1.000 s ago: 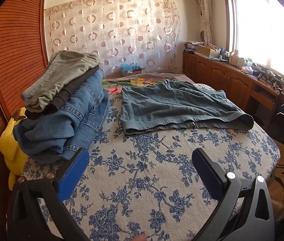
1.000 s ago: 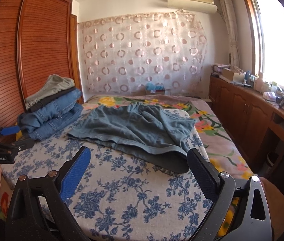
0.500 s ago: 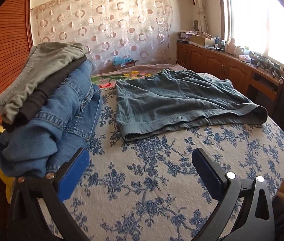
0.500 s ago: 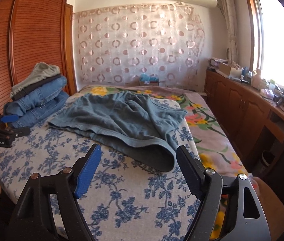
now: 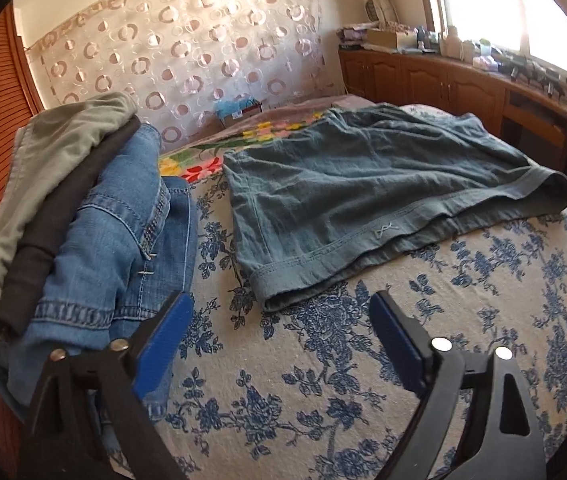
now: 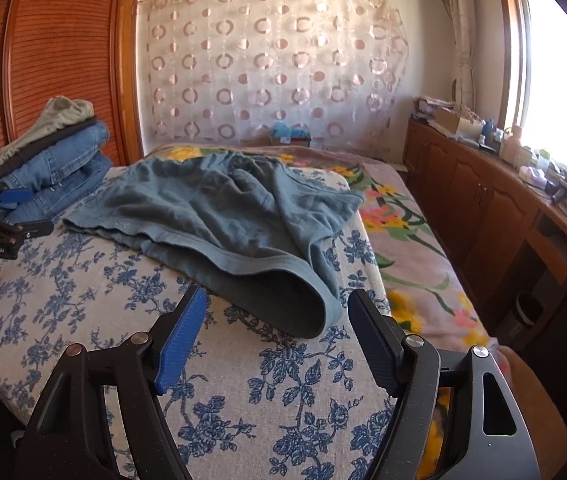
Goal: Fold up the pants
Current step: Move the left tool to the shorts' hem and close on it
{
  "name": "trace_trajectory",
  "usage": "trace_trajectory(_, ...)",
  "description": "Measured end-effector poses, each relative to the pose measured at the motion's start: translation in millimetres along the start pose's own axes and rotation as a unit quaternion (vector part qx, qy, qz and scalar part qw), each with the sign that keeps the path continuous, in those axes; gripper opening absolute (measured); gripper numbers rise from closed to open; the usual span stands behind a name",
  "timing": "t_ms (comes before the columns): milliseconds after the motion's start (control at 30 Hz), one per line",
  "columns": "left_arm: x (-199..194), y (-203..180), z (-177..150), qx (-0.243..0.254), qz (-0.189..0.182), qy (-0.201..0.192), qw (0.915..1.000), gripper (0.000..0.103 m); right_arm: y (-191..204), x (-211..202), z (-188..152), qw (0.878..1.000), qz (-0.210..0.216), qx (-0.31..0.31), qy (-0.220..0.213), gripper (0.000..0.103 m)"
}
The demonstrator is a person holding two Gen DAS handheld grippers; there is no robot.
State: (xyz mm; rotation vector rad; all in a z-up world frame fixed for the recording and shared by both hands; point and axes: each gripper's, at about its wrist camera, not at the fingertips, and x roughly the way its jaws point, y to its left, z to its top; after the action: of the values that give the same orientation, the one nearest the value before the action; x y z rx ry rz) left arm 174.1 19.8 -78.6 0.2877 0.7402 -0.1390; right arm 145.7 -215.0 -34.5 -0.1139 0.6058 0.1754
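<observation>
A pair of teal-grey pants [image 5: 363, 192] lies spread on the blue-flowered bedspread [image 5: 323, 380]. In the right wrist view the pants [image 6: 223, 216] lie with their waistband opening toward me. My left gripper [image 5: 279, 320] is open and empty, just short of the pants' near left corner. My right gripper [image 6: 277, 316] is open and empty, its jaws on either side of the waistband's near right end, not touching it. The left gripper also shows in the right wrist view [image 6: 7, 208] at the left edge.
A stack of folded jeans and trousers [image 5: 75, 216] stands at the left of the bed beside the wooden wardrobe [image 6: 43, 60]. A wooden cabinet [image 6: 483, 200] with clutter runs along the right under the window. A flowered blanket [image 6: 403, 240] covers the bed's right side.
Both grippers have moved forward toward the pants. The right gripper's jaws have narrowed a little and now flank the waistband end; the left one has come close to the near left corner.
</observation>
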Motion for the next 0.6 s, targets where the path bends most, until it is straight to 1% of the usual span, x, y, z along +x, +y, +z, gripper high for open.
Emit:
trace_trajectory(100, 12, 4, 0, 0.004, 0.006, 0.024, 0.9997, 0.072, -4, 7, 1, 1.000, 0.002, 0.001, 0.011, 0.075)
trace_trajectory(133, 17, 3, 0, 0.006, 0.010, 0.031, 0.9995, 0.069, -4, 8, 2, 1.000, 0.003, 0.002, 0.013, 0.074)
trace_trajectory(200, 24, 5, -2, 0.010, 0.022, 0.046, 0.9987, 0.068, -7, 9, 3, 1.000, 0.005, 0.004, 0.015, 0.074)
trace_trajectory(233, 27, 6, -3, 0.009, 0.026, 0.048, 0.9984, 0.064, -8, 9, 3, 1.000, 0.004, 0.005, 0.015, 0.074)
trace_trajectory(300, 32, 9, -5, 0.006, 0.032, 0.058, 0.9978, 0.060, -10, 8, 3, 1.000, 0.004, 0.005, 0.015, 0.074)
trace_trajectory(600, 40, 17, -4, -0.015, 0.020, 0.062, 0.9978, 0.047, -11, 12, 3, 1.000, 0.005, 0.001, 0.024, 0.074)
